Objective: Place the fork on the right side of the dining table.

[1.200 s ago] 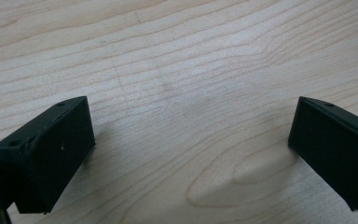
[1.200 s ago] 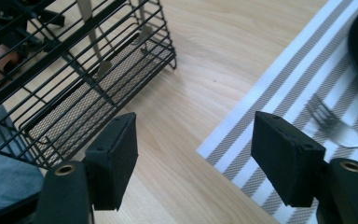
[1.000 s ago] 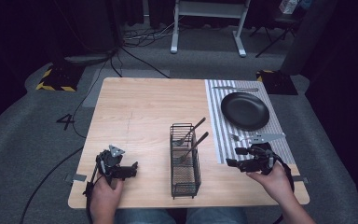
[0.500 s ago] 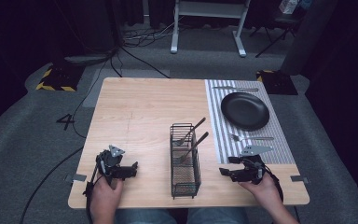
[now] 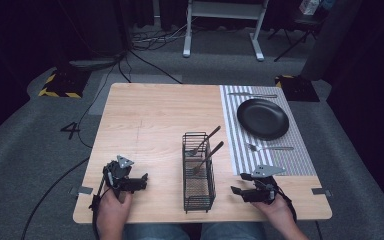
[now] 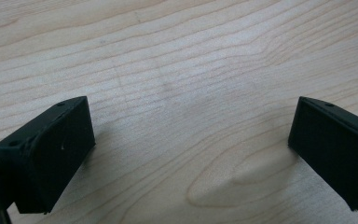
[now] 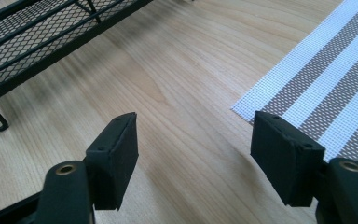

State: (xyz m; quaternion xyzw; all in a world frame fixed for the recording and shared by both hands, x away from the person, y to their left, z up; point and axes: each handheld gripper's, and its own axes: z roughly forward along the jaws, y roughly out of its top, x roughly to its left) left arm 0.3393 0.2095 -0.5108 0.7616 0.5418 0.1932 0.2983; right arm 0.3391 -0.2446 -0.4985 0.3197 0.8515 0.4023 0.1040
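A black wire basket (image 5: pixel 198 172) stands upright near the table's front middle with two utensils (image 5: pixel 206 150) leaning in it. My left gripper (image 5: pixel 141 181) rests open on the wood at the front left, its jaws (image 6: pixel 191 154) wide apart over bare tabletop. My right gripper (image 5: pixel 236 191) rests open at the front right, pointing toward the basket (image 7: pixel 37 42); nothing lies between its jaws (image 7: pixel 193 158). A black plate (image 5: pixel 262 118) sits on the striped placemat (image 5: pixel 275 160), with a fork (image 5: pixel 270 147) in front of it and a knife (image 5: pixel 251 94) behind it.
The placemat's corner (image 7: pixel 317 93) lies just right of my right gripper's jaws. Bare wood (image 5: pixel 150 120) spreads across the table's left and back. Beyond the table are grey carpet, cables and a white stand (image 5: pixel 222 25).
My right gripper has drawn back from the placemat near the fork toward the table's front edge and turned toward the basket. The left gripper has stayed put.
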